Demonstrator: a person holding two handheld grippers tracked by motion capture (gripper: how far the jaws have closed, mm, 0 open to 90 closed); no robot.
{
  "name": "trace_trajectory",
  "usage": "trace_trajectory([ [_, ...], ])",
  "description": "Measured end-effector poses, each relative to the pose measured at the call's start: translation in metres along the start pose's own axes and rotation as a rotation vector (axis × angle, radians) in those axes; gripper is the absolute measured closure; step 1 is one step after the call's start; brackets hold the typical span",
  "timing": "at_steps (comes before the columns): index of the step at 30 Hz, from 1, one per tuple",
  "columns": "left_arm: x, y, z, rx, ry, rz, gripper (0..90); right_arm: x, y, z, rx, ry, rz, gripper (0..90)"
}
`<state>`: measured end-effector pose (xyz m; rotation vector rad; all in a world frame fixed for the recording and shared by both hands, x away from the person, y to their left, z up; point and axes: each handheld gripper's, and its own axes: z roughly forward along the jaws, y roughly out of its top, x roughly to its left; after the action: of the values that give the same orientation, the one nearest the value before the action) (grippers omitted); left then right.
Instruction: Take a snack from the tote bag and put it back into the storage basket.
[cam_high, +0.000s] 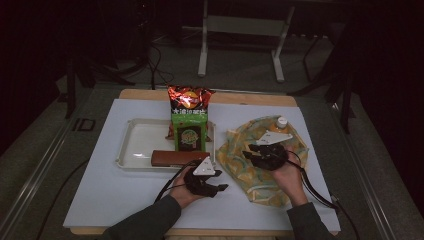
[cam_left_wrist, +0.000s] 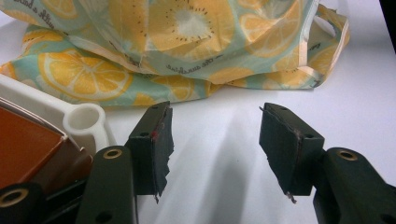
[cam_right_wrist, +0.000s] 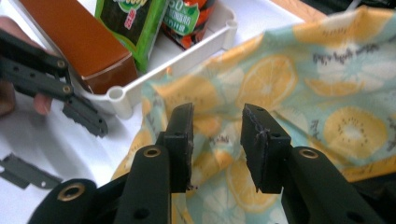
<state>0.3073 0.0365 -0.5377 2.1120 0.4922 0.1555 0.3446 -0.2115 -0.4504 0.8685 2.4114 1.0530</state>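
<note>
Dark room, white sheet over a wooden worktop. A lemon-print fabric bag lies crumpled on the right side, just beside a white tray with a brown box, a green snack packet and a red chip bag in it. A bottle cap pokes out at the bag's far edge. The right claw hangs over the bag, jaws partly apart, nothing pinched between them. The left claw sits low over bare white sheet near the tray's corner, jaws wide apart and empty, pointing at the bag.
</note>
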Motion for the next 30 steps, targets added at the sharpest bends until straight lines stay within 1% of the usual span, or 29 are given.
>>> trace_trajectory([
  [2, 0.0, 0.0, 0.0, 0.002, 0.002, 0.001, 43.8, 0.0, -0.004, 0.0, 0.006, 0.0, 0.001, 64.3],
  [5, 0.001, 0.0, 0.0, -0.003, 0.0, -0.008, 43.9, 0.001, -0.01, 0.0, 0.012, 0.002, 0.005, 64.3],
  [8, 0.001, 0.0, 0.0, 0.0, 0.001, -0.005, 43.8, 0.003, -0.017, -0.001, 0.022, 0.007, 0.012, 64.6],
  [15, 0.001, 0.0, 0.0, -0.002, 0.002, -0.014, 43.7, 0.008, -0.032, -0.001, 0.023, 0.023, 0.02, 64.8],
  [18, 0.001, 0.0, 0.0, 0.0, 0.001, -0.013, 43.7, 0.011, -0.035, -0.006, 0.019, 0.028, 0.017, 66.4],
  [21, 0.001, 0.0, 0.0, -0.003, 0.001, -0.017, 43.7, 0.015, -0.039, -0.012, 0.017, 0.035, 0.0, 68.2],
  [23, 0.001, 0.0, 0.0, -0.002, 0.002, -0.017, 43.7, 0.016, -0.04, -0.013, 0.017, 0.036, -0.002, 68.7],
  [27, 0.002, 0.0, 0.0, -0.002, 0.003, -0.018, 43.8, 0.019, -0.049, -0.014, 0.037, 0.034, -0.002, 69.7],
  [29, 0.002, 0.0, 0.0, -0.003, 0.003, -0.019, 43.8, 0.023, -0.059, -0.013, 0.041, 0.029, -0.003, 69.6],
  [30, 0.002, 0.0, 0.0, -0.003, 0.003, -0.019, 43.8, 0.023, -0.059, -0.013, 0.041, 0.029, -0.003, 69.6],
])
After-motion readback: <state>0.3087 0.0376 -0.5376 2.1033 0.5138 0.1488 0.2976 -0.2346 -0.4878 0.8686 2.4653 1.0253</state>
